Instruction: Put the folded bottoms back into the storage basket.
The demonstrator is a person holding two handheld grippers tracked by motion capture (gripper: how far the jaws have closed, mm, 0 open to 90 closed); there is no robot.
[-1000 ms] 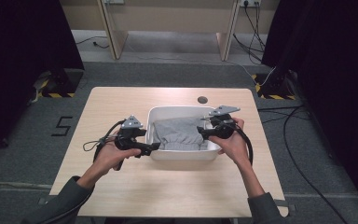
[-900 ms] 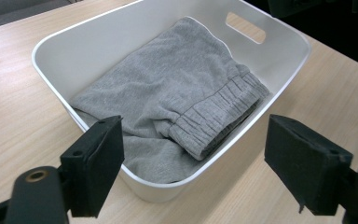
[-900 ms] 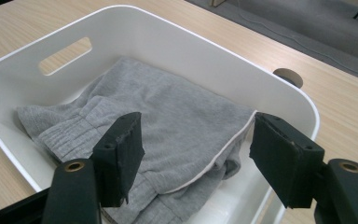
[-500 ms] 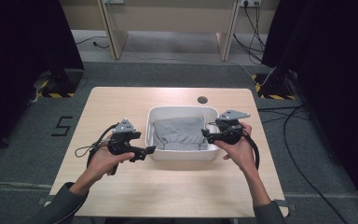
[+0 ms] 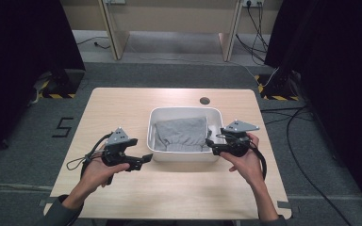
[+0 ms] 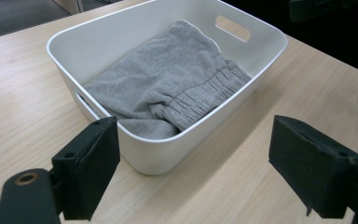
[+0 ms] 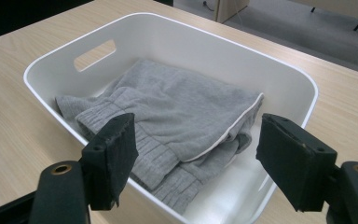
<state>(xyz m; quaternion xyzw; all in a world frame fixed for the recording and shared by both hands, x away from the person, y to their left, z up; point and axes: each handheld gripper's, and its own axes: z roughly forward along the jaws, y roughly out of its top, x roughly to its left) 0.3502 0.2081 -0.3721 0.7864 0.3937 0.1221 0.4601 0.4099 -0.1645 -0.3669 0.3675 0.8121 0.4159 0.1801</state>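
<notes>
Standing by: a person's two hands hover at the near side of the tabletop (image 5: 122, 108), each holding a set of tongs.
Left tongs (image 5: 143, 160): jaws apart with nothing between them, having just opened a little more; they sit just left of the tub's near-left corner, clear of its wall.
Right tongs (image 5: 210, 142): jaws apart and empty, just been widening; they hang at the tub's right rim, and from the right gripper view the cloth lies beyond the pads, not pinched.
White tub (image 5: 184, 157): rests in the middle of the tabletop, upright, with a handle slot in each end wall.
Grey garment (image 5: 181, 133): folded and lying wholly inside the tub, its elastic waistband toward the near wall, nothing hanging over the rim.
Far side: a small dark round hole (image 5: 204, 100) in the tabletop beyond the tub.
Progress: by my reading, the garment is stowed and let go, so the packing looks done; at most, drawing both hands clear remains.
</notes>
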